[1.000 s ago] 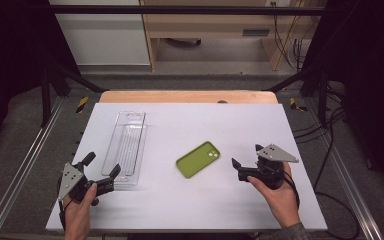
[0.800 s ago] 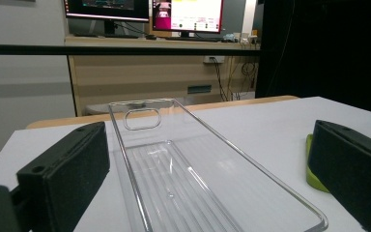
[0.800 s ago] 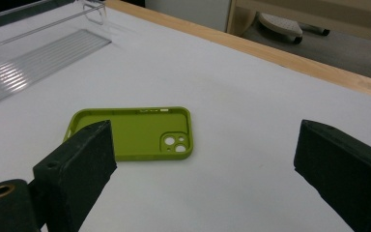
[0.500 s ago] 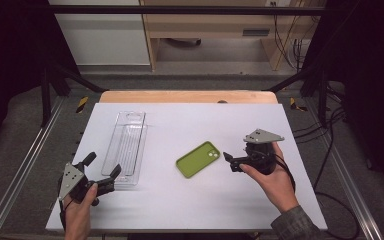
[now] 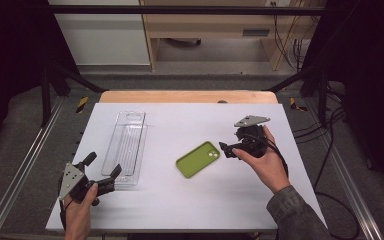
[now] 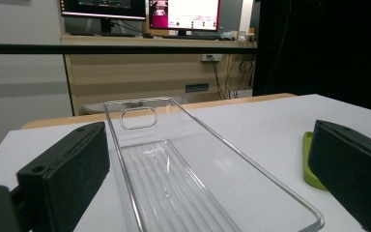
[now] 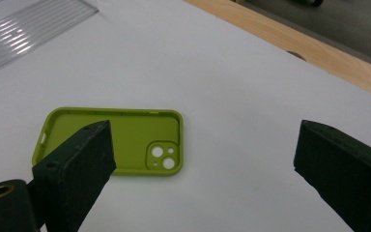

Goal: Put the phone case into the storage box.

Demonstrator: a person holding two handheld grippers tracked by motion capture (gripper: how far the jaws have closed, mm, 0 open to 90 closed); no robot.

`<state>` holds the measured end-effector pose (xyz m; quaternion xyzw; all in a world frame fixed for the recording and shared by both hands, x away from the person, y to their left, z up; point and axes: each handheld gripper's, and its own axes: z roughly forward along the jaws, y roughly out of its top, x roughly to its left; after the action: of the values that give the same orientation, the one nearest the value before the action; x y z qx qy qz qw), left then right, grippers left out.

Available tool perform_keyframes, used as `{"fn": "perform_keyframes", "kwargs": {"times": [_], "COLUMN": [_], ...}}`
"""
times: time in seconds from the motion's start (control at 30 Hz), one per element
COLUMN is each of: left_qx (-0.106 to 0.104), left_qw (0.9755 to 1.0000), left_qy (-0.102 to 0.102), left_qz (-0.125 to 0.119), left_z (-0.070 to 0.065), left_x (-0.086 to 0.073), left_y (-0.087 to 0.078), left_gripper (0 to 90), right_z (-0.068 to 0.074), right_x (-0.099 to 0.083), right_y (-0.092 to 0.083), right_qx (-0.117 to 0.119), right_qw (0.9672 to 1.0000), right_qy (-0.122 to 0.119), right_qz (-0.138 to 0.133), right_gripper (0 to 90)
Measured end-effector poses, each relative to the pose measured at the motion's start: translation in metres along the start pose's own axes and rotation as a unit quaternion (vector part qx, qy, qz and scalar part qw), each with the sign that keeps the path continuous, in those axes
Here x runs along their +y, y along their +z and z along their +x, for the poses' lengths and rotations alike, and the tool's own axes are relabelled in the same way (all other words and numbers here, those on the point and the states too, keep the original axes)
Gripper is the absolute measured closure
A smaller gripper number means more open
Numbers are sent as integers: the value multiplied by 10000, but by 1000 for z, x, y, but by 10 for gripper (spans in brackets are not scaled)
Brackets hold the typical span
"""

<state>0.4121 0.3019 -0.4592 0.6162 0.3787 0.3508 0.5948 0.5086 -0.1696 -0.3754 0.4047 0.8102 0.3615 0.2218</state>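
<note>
R gripper [image 5: 226, 149] spread wide, just beside green case [image 5: 198, 159], not touching. L gripper [image 5: 102, 172] also spread, at near end of clear tray [image 5: 126, 147].

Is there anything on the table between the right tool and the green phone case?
Nothing visible. The right tool, jaws open, sits just beside the green phone case, with bare white table between them. The clear tray lies off on the case's far side.
</note>
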Motion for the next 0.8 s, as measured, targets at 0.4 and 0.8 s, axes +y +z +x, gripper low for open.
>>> {"fn": "perform_keyframes", "kwargs": {"times": [0.4,0.8], "left_qx": [-20,-36], "left_qw": [10000,10000], "left_qy": [10,19], "left_qz": [13,20], "left_z": [-1,-2], "left_x": [0,0], "left_y": [1,2], "left_gripper": [9,9], "right_z": [-9,-11], "right_x": [12,9], "right_y": [28,57], "right_qx": [63,94], "right_qw": [9981,9937], "right_qy": [53,102], "right_qz": [615,1110], "right_gripper": [83,85]}}
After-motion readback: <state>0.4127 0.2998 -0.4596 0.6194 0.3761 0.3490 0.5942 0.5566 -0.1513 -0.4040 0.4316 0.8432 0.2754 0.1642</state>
